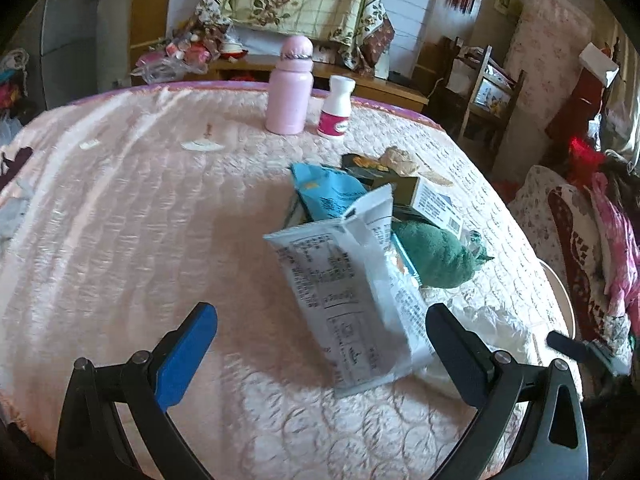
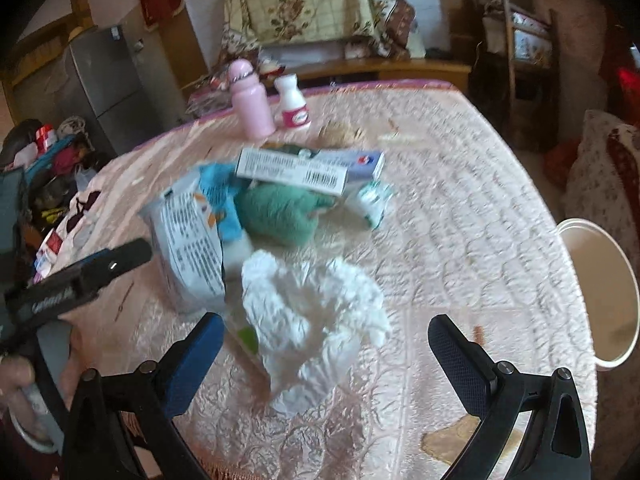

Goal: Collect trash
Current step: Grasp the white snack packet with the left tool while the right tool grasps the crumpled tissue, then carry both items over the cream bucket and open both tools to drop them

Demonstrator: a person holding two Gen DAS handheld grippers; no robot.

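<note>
Trash pile: a heap of litter lay on the pink quilted cloth of the desk [image 1: 120,208], toward its right side and short of the far edge.
Grey packet: a printed grey packet [image 1: 352,304] leaned at the near left of the heap, its lower corner just ahead of the left tool's right finger.
Tissue: a crumpled white tissue [image 2: 316,312] sat at the near end of the heap, between and just beyond the right tool's fingers, apart from both.
Green cloth: a bundled green cloth [image 2: 276,212] lay in the middle of the heap, touching the packet's far side.
Box: a white barcoded box [image 2: 296,168] rested across the top of the green cloth.
Blue wrapper: a blue wrapper [image 1: 324,192] stuck out behind the grey packet.
Left tool: the left tool [image 1: 320,344] hovered over the near part of the desk, spread wide and holding nothing.
Right tool: the right tool [image 2: 326,360] was spread wide and holding nothing.
Bin: a white bin [image 2: 600,292] stood just beyond the desk's right edge.
Bottles: a pink bottle [image 1: 290,86] and a small white bottle [image 1: 336,108] stood upright side by side near the far edge.
</note>
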